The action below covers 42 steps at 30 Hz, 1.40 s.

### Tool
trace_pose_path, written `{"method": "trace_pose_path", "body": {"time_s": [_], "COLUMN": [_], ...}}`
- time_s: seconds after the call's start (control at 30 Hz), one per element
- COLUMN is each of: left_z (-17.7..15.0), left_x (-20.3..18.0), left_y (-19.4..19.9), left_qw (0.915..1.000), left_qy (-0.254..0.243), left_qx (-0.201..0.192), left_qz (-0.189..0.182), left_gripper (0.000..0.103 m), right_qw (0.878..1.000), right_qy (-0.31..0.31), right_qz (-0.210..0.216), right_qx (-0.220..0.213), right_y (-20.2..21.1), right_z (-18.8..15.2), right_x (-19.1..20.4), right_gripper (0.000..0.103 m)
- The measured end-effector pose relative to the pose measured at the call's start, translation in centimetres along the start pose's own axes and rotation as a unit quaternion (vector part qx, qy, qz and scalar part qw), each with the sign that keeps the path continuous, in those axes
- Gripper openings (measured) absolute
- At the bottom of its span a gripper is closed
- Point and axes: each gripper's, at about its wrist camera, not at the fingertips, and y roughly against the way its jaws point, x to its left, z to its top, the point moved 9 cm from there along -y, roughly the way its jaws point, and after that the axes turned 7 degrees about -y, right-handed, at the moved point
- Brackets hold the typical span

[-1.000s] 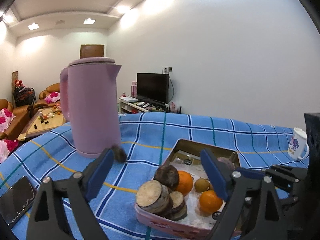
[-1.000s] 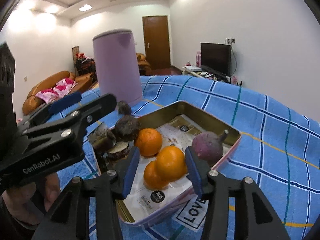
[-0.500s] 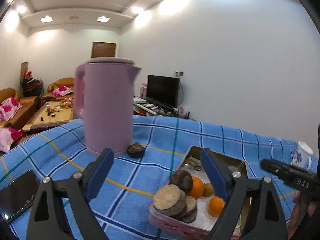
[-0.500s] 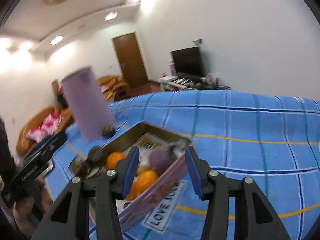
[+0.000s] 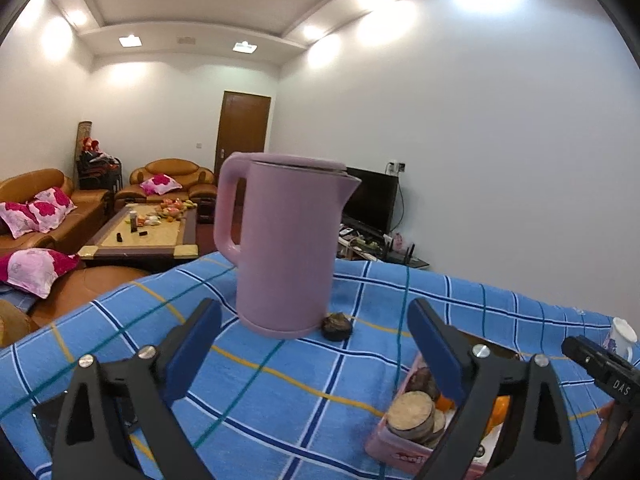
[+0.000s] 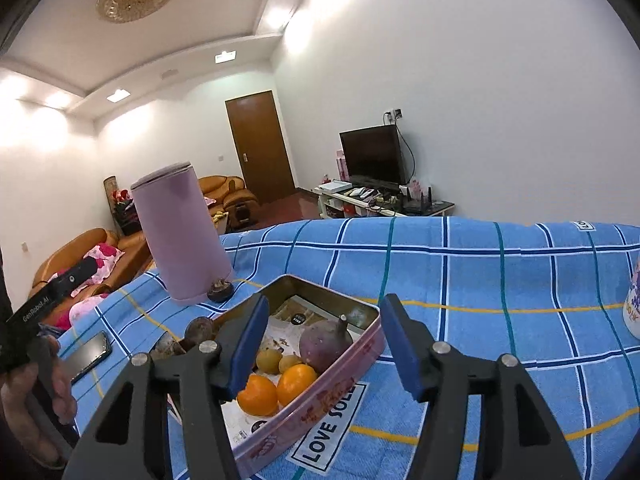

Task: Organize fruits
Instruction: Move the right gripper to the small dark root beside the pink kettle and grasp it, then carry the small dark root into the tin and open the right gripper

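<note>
Stray dark fruit (image 5: 337,325) sits outside the tin (image 6: 362,354), at the kettle's (image 5: 286,248) foot.

It's at 12 o'clock from my left gripper (image 5: 314,350), the nearer one; right gripper (image 6: 322,344) hangs over the tin. Both empty, jaws opening.

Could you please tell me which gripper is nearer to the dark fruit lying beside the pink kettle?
Left. The left gripper faces the dark fruit just ahead; the right gripper hangs over the tin, farther back.
</note>
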Motion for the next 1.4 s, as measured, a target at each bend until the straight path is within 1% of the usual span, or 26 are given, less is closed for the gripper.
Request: {"method": "trace_pose_path", "body": {"time_s": [0.2,0.27,0.33,0.37,0.43,0.47,0.5,0.57,0.6,0.67,0.73,0.83,0.9,0.93,1.0,1.1,1.13,1.17,1.2,1.27,1.3,1.33,1.4], "left_z": [-1.1,-1.1,-0.8,-0.5,0.0,0.2,0.5,0.9,1.2,1.4,1.4,0.9,0.4,0.2,-0.4,-0.8,-0.8,-0.7,-0.6,-0.4,-0.5,-0.6,-0.8], "left_x": [-0.1,0.0,0.6,0.8,1.4,1.5,1.9,3.3,4.0,5.4,6.5,7.6,8.0,8.2,8.7,8.8,8.7,8.6,8.5,8.3,8.3,8.3,8.2], "left_y": [-0.8,-1.1,-1.6,-1.9,-3.4,-4.2,-5.2,-6.7,-7.3,-8.4,-9.1,-10.2,-10.7,-10.9,-11.3,-11.5,-11.5,-11.4,-11.3,-11.2,-11.2,-11.2,-11.3], "left_qw": [0.9996,0.9992,0.9989,0.9987,0.9973,0.9964,0.9956,0.9949,0.9949,0.9941,0.9943,0.9939,0.9944,0.9946,0.9945,0.9952,0.9952,0.9954,0.9959,0.9961,0.9959,0.9959,0.9954], "left_qy": [-0.017,-0.023,-0.02,-0.023,-0.037,-0.046,-0.048,-0.034,-0.031,-0.031,-0.021,-0.021,-0.016,-0.014,-0.006,0.003,0.002,0.003,0.004,0.0,0.0,0.001,0.002], "left_qx": [0.022,0.027,0.033,0.036,0.049,0.058,0.068,0.084,0.083,0.083,0.081,0.081,0.08,0.079,0.083,0.086,0.087,0.085,0.081,0.077,0.078,0.08,0.084], "left_qz": [0.009,0.016,0.025,0.028,0.04,0.042,0.043,0.045,0.047,0.064,0.066,0.072,0.066,0.065,0.064,0.048,0.045,0.044,0.041,0.044,0.046,0.044,0.045], "left_gripper": [0.096,0.099,0.103,0.103,0.103,0.103,0.103,0.103,0.103,0.103,0.103,0.103,0.103,0.103,0.103,0.103,0.103,0.103,0.103,0.103,0.103,0.103,0.103], "right_qw": [1.0,1.0,0.998,0.996,0.992,0.988,0.985,0.978,0.975,0.969,0.963,0.948,0.935,0.932,0.925,0.919,0.916,0.912,0.911,0.908,0.905,0.903,0.903], "right_qy": [0.014,-0.001,-0.007,0.005,0.048,0.074,0.087,0.095,0.096,0.096,0.091,0.096,0.099,0.095,0.09,0.092,0.091,0.094,0.099,0.106,0.104,0.102,0.109], "right_qz": [0.003,0.007,0.025,0.037,0.037,0.031,0.033,0.054,0.055,0.049,0.048,0.027,0.01,0.007,0.011,0.009,0.01,0.002,-0.006,-0.01,-0.013,-0.017,-0.013], "right_qx": [0.003,0.025,0.06,0.077,0.11,0.129,0.144,0.176,0.194,0.222,0.248,0.301,0.341,0.351,0.369,0.383,0.392,0.399,0.4,0.405,0.411,0.417,0.416], "right_y": [-0.2,-0.8,-1.7,-2.4,-4.0,-5.2,-6.3,-8.9,-10.3,-13.6,-16.6,-21.4,-24.5,-25.6,-27.0,-28.6,-28.9,-29.4,-29.6,-29.8,-29.9,-29.9,-29.7], "right_z": [-0.3,-0.6,-0.7,-0.6,-0.3,-0.1,0.1,0.4,0.4,0.6,0.5,-0.8,-2.3,-2.7,-3.4,-4.1,-4.5,-5.1,-5.2,-5.5,-5.7,-5.8,-6.0], "right_x": [0.7,0.9,2.1,3.4,5.9,7.3,8.5,10.9,11.7,13.2,14.4,15.5,15.8,15.9,16.3,16.9,17.0,17.0,16.9,17.0,16.8,16.6,16.9], "right_gripper": [0.06,0.06,0.06,0.06,0.06,0.06,0.06,0.06,0.06,0.06,0.06,0.06,0.06,0.06,0.06,0.06,0.06,0.06,0.06,0.058,0.056,0.05,0.047]}}
